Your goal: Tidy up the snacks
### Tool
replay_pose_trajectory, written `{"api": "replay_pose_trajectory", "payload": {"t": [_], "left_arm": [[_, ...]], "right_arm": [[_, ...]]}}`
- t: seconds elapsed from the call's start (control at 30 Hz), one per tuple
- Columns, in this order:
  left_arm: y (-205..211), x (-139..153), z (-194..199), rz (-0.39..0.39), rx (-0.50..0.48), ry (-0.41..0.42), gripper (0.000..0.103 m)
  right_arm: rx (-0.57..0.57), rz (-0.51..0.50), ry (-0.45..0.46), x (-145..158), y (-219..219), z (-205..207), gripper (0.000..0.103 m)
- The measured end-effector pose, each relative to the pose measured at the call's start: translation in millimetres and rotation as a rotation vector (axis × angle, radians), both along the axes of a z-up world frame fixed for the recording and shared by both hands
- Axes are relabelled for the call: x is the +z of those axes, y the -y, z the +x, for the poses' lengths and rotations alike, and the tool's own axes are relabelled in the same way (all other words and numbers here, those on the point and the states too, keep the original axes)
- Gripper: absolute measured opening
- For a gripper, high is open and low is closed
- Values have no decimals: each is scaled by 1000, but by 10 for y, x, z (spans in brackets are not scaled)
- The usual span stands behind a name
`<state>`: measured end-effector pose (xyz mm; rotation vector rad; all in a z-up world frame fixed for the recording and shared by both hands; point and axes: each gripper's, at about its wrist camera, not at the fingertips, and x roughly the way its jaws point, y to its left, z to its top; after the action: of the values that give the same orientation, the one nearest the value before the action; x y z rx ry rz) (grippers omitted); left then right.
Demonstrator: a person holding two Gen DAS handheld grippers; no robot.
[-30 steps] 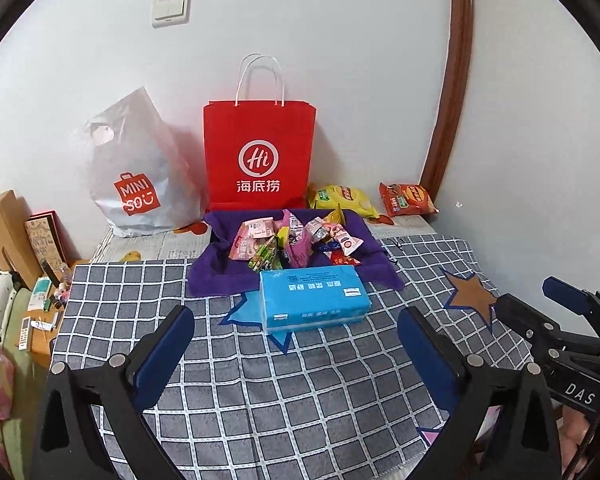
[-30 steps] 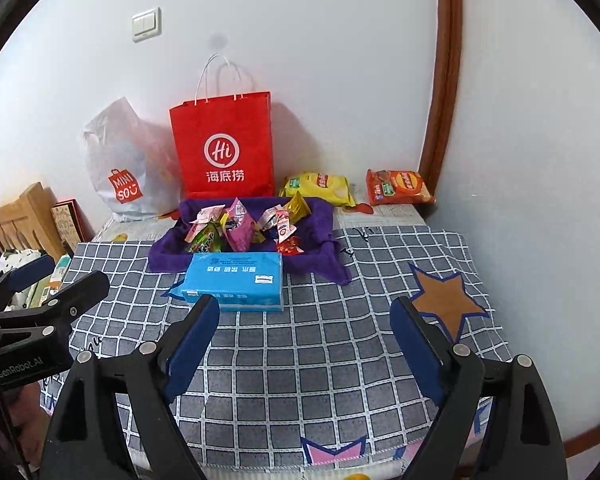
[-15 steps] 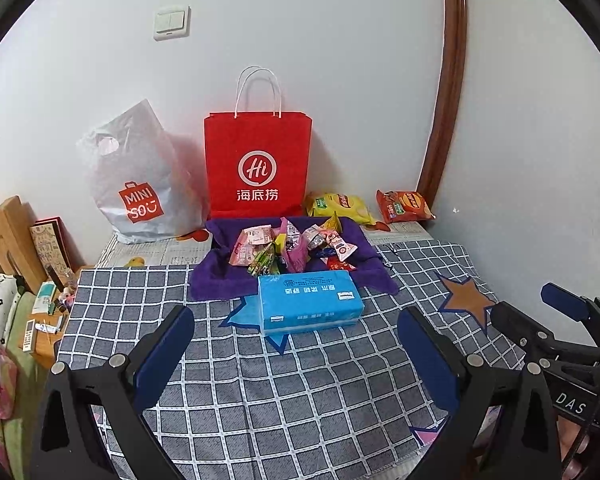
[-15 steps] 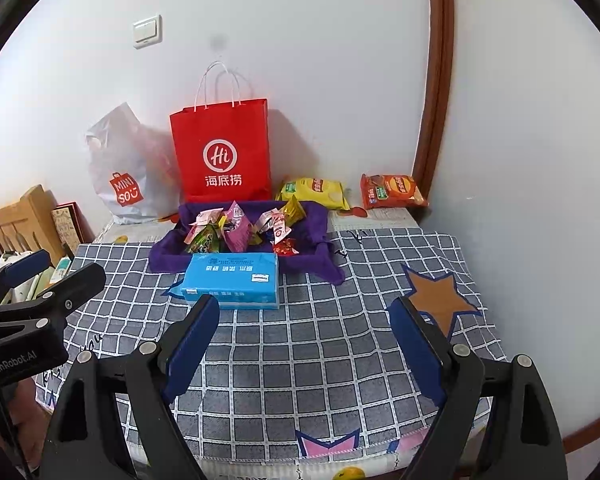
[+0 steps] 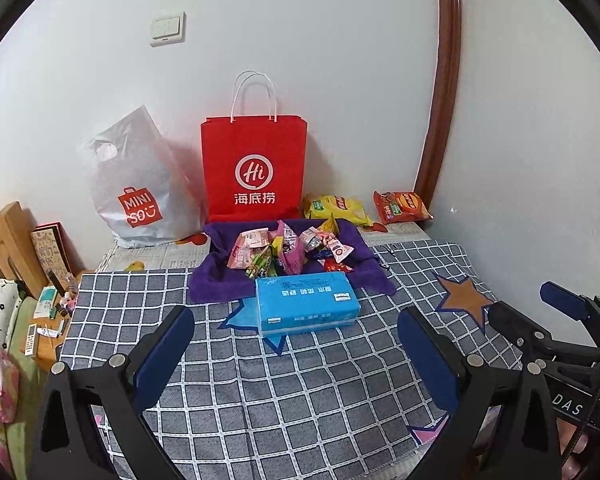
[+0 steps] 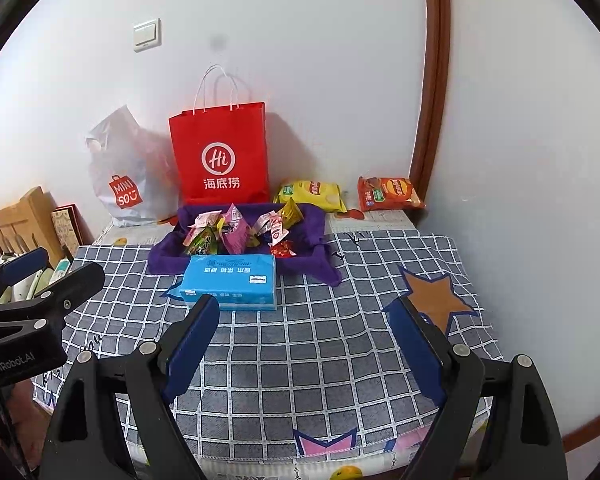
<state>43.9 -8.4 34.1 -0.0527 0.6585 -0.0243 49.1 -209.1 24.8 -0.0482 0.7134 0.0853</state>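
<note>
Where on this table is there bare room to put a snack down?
Free: the checked cloth between the blue tissue pack and the near edge, and right of the pack around the orange star. Crowded: the back, where the purple cloth piled with snacks, the red bag and chip bags sit.

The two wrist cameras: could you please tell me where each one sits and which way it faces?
Left wrist view: on the open left gripper, low over the near edge of the grey checked tablecloth, facing the white wall; its own blue-padded fingers show, with the right gripper alongside.
Right wrist view: on the open right gripper, facing likewise; the left gripper shows alongside.
Shared: the blue tissue pack, purple cloth tray of snacks, red paper bag.
</note>
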Motion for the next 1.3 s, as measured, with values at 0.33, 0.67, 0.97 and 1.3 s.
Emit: {"api": "replay_pose_trajectory", "payload": {"t": [0.33,0.67,0.97,1.3], "left_arm": [[35,-17,10,0,-10,-6,103],[47,-26,9,0,-11,-9,103],[46,-36,-4,-5,-15,-11,103],[46,-35,-8,-6,-15,-10,103]], "right_arm": [[1,4,0,0,14,-5,86],[1,10,-2,-9,15,-4,86],[-2,13,-3,-8,26,-14,86],[2,15,1,-7,32,-44,86]]}}
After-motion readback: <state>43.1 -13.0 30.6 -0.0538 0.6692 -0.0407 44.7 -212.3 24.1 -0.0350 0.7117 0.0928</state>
